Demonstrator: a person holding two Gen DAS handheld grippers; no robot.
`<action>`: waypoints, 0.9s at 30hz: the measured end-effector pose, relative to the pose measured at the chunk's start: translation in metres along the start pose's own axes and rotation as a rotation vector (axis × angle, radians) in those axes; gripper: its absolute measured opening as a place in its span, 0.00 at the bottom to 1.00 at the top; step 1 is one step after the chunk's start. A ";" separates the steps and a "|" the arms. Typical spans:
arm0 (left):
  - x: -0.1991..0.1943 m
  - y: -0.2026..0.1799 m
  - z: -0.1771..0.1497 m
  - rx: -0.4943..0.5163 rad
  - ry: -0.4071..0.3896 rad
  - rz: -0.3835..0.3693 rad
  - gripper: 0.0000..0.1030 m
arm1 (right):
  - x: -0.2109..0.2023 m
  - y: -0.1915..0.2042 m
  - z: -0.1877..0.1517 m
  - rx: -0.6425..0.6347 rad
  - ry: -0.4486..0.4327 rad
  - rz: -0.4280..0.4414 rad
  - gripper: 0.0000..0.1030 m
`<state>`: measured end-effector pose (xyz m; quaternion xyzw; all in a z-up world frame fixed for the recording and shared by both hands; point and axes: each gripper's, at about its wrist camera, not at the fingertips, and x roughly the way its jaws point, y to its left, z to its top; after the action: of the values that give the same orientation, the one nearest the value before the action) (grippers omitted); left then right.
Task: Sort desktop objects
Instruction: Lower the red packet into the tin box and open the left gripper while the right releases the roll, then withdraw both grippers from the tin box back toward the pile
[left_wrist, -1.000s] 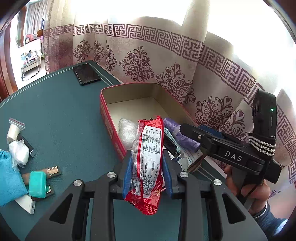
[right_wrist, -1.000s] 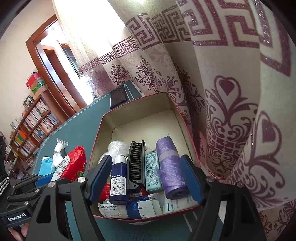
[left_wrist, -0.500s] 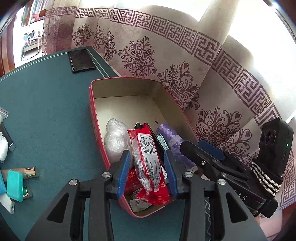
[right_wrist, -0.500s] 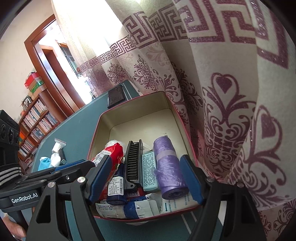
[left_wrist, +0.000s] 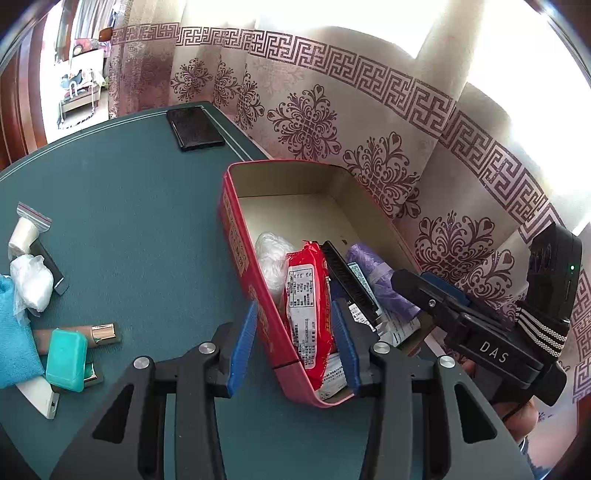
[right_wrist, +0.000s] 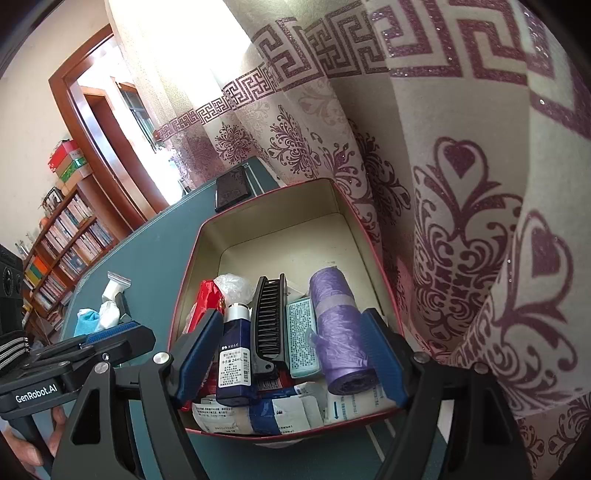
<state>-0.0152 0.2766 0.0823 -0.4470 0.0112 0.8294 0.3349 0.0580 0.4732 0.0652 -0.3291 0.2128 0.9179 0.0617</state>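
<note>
Dropping the red packet (left_wrist: 308, 314) into the tin (left_wrist: 236, 229) — left tongs (left_wrist: 293, 345) opening, packet loose between them.
Right tongs (right_wrist: 291, 360) hang wide, empty. Risk: left finger straddling the wall could snag the tin on withdrawal. Packet's lower end is hidden; desk (left_wrist: 129, 221) items at left are cut off.

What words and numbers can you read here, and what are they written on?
"DAS": on the right gripper, seen from the left wrist.
"GenRobot.AI": on the left gripper, seen from the right wrist.
"KOSE" and "24mL": on the dark blue bottle.
Red snack packet, blue-green box, white sachets: small print, too small to read.
</note>
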 end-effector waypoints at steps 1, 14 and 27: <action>0.000 0.002 -0.001 -0.002 0.004 0.004 0.44 | -0.001 0.000 0.001 0.002 -0.004 -0.001 0.78; -0.031 0.025 -0.010 0.008 -0.040 0.092 0.44 | -0.003 0.023 -0.007 -0.048 0.001 0.031 0.78; -0.044 0.072 -0.029 -0.079 -0.028 0.131 0.44 | 0.008 0.056 -0.018 -0.085 0.043 0.074 0.79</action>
<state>-0.0182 0.1879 0.0773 -0.4464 0.0032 0.8555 0.2623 0.0476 0.4145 0.0672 -0.3429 0.1869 0.9205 0.0091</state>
